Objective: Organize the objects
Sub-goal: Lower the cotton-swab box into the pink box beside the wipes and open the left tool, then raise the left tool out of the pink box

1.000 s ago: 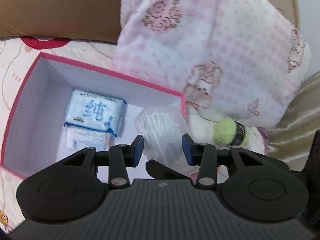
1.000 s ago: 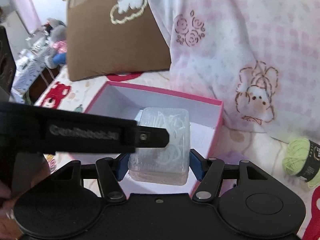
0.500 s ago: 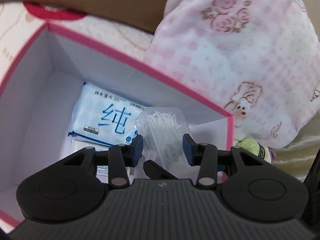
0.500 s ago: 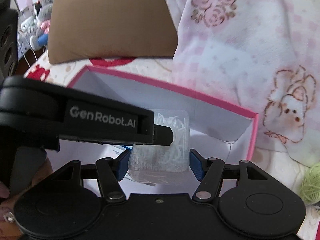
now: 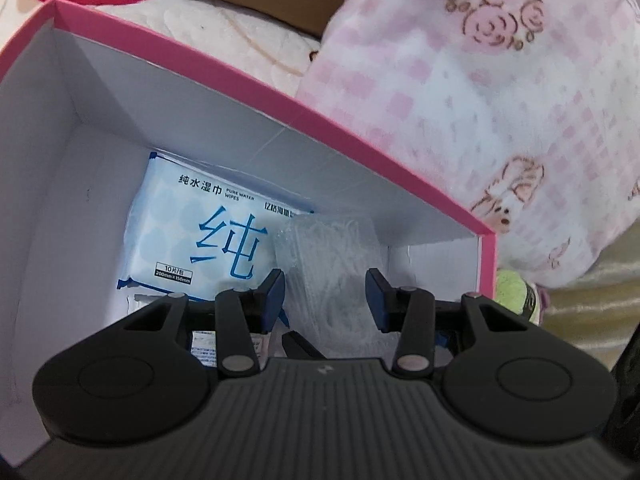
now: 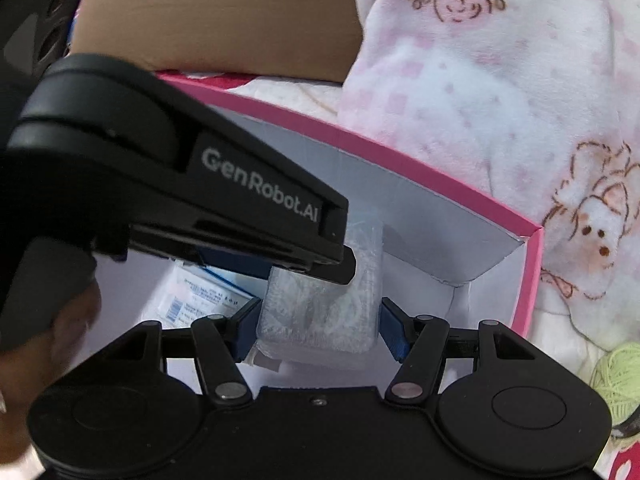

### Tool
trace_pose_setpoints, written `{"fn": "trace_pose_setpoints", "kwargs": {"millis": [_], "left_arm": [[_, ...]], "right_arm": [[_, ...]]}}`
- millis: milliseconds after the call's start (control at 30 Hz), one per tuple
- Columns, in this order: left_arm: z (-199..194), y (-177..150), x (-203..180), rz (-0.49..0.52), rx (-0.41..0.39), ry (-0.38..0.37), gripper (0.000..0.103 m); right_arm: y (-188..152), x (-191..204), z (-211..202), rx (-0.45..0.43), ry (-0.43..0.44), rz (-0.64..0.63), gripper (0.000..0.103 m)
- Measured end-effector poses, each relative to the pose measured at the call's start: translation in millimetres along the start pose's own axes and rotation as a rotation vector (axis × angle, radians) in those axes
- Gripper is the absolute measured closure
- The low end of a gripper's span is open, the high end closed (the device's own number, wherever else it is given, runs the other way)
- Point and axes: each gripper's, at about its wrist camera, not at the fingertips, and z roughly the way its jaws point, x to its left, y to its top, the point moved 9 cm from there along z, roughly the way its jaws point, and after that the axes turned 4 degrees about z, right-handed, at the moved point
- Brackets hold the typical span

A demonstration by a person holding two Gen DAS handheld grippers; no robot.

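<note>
Setting: Bedding fills both views, a pink checked blanket with rose prints at 1 o'clock and a brown cushion behind the box at 12 o'clock.
Box: our pink-edged box with white walls lies open, its far wall running from 10 o'clock to 3 o'clock in the left wrist view.
Already inside: a pale blue pack of wet wipes lies flat on the box floor, toward 9 o'clock of the view's middle.
Right gripper: our right gripper clamps a clear plastic case of cotton swabs, a blue pad pressed on each side.
Left gripper: our left gripper reaches in from 9 o'clock in the right wrist view; its fingers stand narrowly apart around the near end of the case, and we cannot tell whether the pads touch it.
What changed: a second ago the case hung above the rim with the box farther off; since then both grippers have dropped and tipped downward, so the case now sits below the rim, just beside the wipes.
Meaning: we judge the placing nearly done; what remains is to set the case on the floor and release.
Left out: a lime green ball of yarn waits outside the box at 4 o'clock.
</note>
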Motion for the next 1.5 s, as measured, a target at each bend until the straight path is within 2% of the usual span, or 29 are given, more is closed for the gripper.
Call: {"fn": "trace_pose_setpoints", "kwargs": {"millis": [133, 400, 533, 633, 733, 933, 1000, 1133, 1200, 1333, 1400, 1467, 1500], "left_arm": [[4, -3, 2, 0.011, 0.004, -0.005, 0.062], [4, -5, 4, 0.001, -0.024, -0.003, 0.068], [7, -12, -1, 0.022, -0.03, 0.031, 0.069], [8, -15, -3, 0.03, -0.038, 0.051, 0.069], [11, -15, -5, 0.022, -0.04, 0.049, 0.069], [15, -10, -10, 0.05, -0.066, 0.066, 0.07], [17, -10, -12, 0.049, -0.068, 0.064, 0.072], [20, -9, -16, 0.027, -0.085, 0.066, 0.076], [19, -10, -18, 0.043, -0.089, 0.077, 0.078], [23, -14, -22, 0.035, -0.061, 0.07, 0.08], [30, -17, -23, 0.009, -0.046, 0.063, 0.085], [34, -18, -25, 0.011, -0.045, 0.08, 0.087], [35, -18, -26, 0.019, -0.048, 0.089, 0.087]], "right_arm": [[-9, -1, -1, 0.037, 0.086, -0.058, 0.031], [-24, 4, -7, 0.069, 0.139, -0.181, 0.031], [-31, 1, -5, 0.055, 0.062, -0.251, 0.039], [-36, 3, -4, 0.038, 0.024, -0.284, 0.04], [-40, 1, -3, 0.036, -0.039, -0.32, 0.047], [-40, -3, -4, 0.02, -0.058, -0.307, 0.051], [-39, -6, -2, 0.036, -0.086, -0.308, 0.056], [-41, -7, 0, 0.046, -0.135, -0.318, 0.058], [-43, -7, -5, 0.036, -0.114, -0.325, 0.058], [-48, -3, -28, -0.018, -0.021, -0.331, 0.051], [-52, -5, -41, -0.04, 0.044, -0.306, 0.053], [-57, -10, -53, -0.059, 0.107, -0.266, 0.062], [-59, -12, -57, -0.071, 0.116, -0.264, 0.063]]}}
